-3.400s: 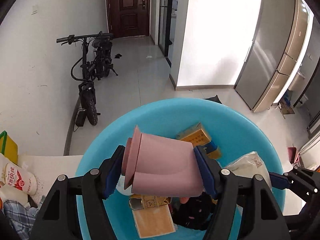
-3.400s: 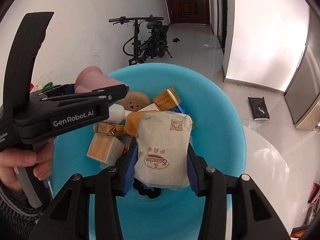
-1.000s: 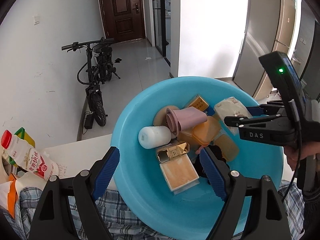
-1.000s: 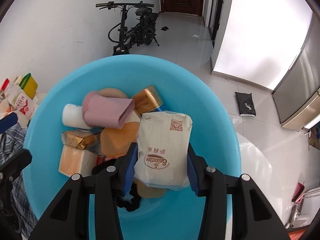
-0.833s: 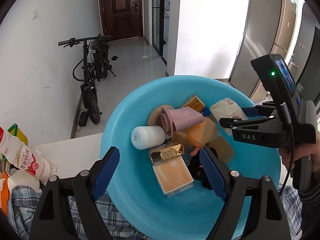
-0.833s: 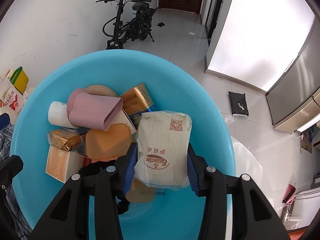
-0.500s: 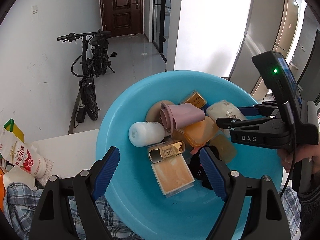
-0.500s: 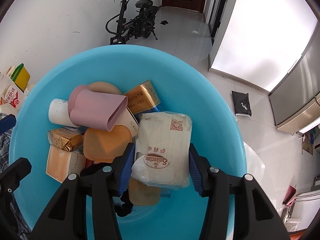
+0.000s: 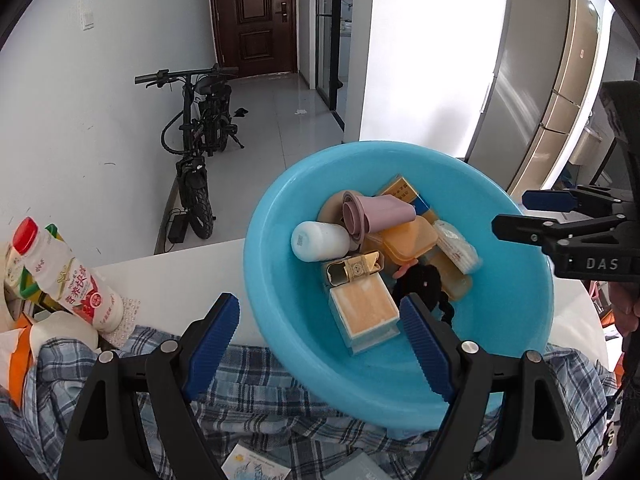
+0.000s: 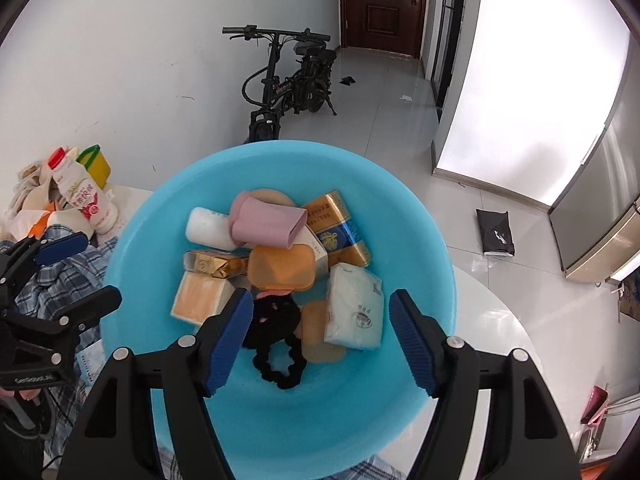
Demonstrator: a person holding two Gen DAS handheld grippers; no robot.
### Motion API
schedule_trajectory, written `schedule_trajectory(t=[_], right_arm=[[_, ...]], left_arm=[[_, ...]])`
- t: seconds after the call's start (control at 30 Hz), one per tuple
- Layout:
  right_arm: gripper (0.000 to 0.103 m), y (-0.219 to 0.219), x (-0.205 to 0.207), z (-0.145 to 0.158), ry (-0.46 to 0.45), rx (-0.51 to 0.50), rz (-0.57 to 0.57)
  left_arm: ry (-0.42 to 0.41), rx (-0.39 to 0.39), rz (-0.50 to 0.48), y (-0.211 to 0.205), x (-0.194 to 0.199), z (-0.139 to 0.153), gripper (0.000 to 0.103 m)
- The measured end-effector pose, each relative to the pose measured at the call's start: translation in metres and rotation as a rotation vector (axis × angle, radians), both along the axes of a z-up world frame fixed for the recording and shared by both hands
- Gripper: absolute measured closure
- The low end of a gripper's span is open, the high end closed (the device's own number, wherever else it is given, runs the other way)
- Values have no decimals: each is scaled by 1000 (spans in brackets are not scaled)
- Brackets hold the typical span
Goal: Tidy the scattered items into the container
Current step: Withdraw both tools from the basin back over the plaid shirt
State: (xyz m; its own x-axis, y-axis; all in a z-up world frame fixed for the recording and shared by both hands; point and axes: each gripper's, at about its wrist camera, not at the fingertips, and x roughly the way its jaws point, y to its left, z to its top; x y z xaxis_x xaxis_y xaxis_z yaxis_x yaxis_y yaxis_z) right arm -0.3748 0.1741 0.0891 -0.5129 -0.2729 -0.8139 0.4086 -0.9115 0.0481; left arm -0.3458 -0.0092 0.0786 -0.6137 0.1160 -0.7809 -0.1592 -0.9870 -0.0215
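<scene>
Basin [image 10: 420,240], light blue and round, sits on the white tabletop [image 9: 168,268] with its near edge over a blue plaid cloth [image 9: 256,408]. Inside it you have a white tissue pack [image 10: 354,306] lying free at the right of the pile, beside a black scrunchie [image 10: 276,336]. Behind these lie an orange lid [image 10: 280,266], a pink cup [image 10: 268,222] on its side, a white bottle [image 10: 210,229], a gold-and-blue box [image 10: 338,228], a gold wrapped box [image 10: 210,264] and a peach-topped box [image 10: 200,296].

Your right gripper [image 10: 320,332] hangs just above the near part of the basin with its fingers [image 10: 230,334] spread wide and nothing between them; the tissue pack lies below the gap. Your left gripper [image 9: 320,344] is at the basin's left near edge, over the cloth, its fingers [image 9: 212,344] also spread and empty.

Off to the left on the tabletop, a milk bottle [image 9: 68,276] with a red cap leans among other clutter.
</scene>
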Motion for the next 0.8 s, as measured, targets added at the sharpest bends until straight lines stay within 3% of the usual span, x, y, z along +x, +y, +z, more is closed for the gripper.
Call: schedule_trajectory(t=[0.17, 0.33, 0.5, 0.63, 0.8], right_arm=[[30, 9, 45, 9, 16, -88, -4], [30, 9, 94, 10, 16, -112, 23], [30, 8, 149, 19, 48, -130, 69], [27, 8, 191, 24, 71, -140, 101], [26, 8, 238, 20, 77, -151, 130]], left_arm=[[-5, 37, 5, -9, 45, 5, 18], [31, 31, 4, -12, 89, 17, 18], [94, 55, -33, -17, 135, 31, 0], [151, 53, -27, -23, 169, 38, 0], [159, 36, -20, -30, 209, 38, 0]])
